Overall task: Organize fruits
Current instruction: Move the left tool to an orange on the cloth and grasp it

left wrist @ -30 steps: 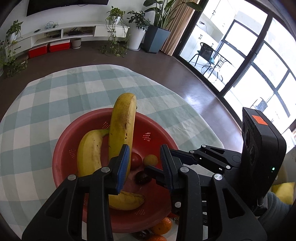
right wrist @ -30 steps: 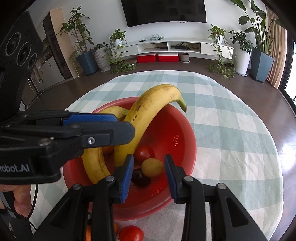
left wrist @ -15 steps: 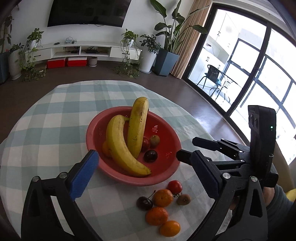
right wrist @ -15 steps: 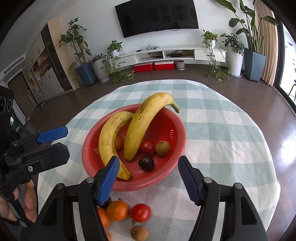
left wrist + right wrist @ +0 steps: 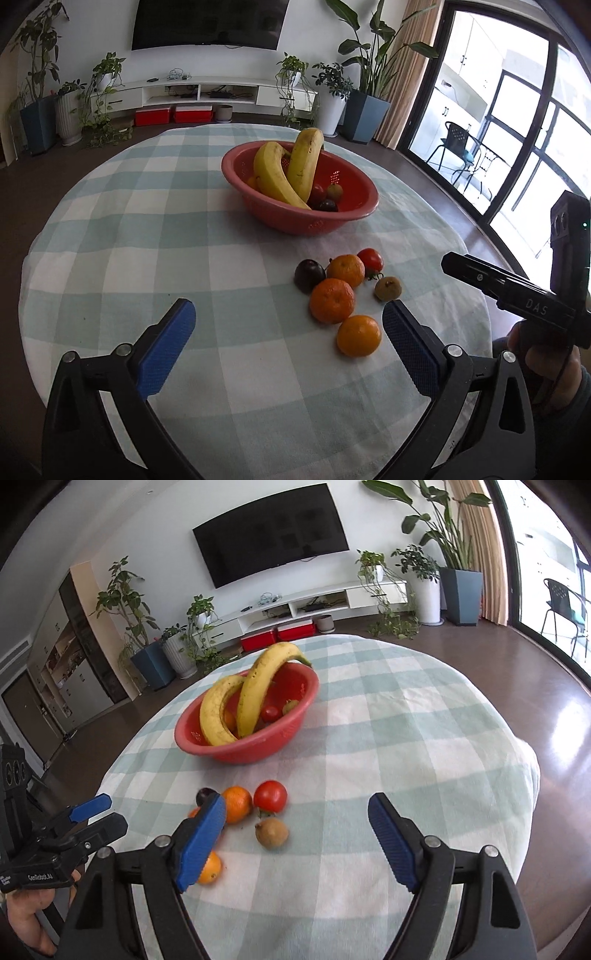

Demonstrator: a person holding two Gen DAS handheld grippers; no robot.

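A red bowl (image 5: 291,221) (image 5: 258,746) on the checked tablecloth holds two bananas (image 5: 304,162) (image 5: 255,690), a tomato, a dark plum and a brownish fruit. Loose on the cloth nearer me lie three oranges (image 5: 332,300) (image 5: 238,803), a dark plum (image 5: 309,275), a red tomato (image 5: 370,259) (image 5: 270,795) and a brown kiwi-like fruit (image 5: 388,288) (image 5: 272,832). My left gripper (image 5: 286,332) is open and empty, pulled back from the bowl. My right gripper (image 5: 295,830) is open and empty, just short of the loose fruit.
The round table (image 5: 147,221) ends close on the right (image 5: 517,775), with dark floor beyond. The right gripper's body (image 5: 517,291) shows at the right of the left wrist view; the left one (image 5: 55,849) at the left of the right wrist view.
Both grippers have opened wide and drawn back and up from the bowl. The bananas and small fruit stay in the bowl; the loose fruit has come into view.
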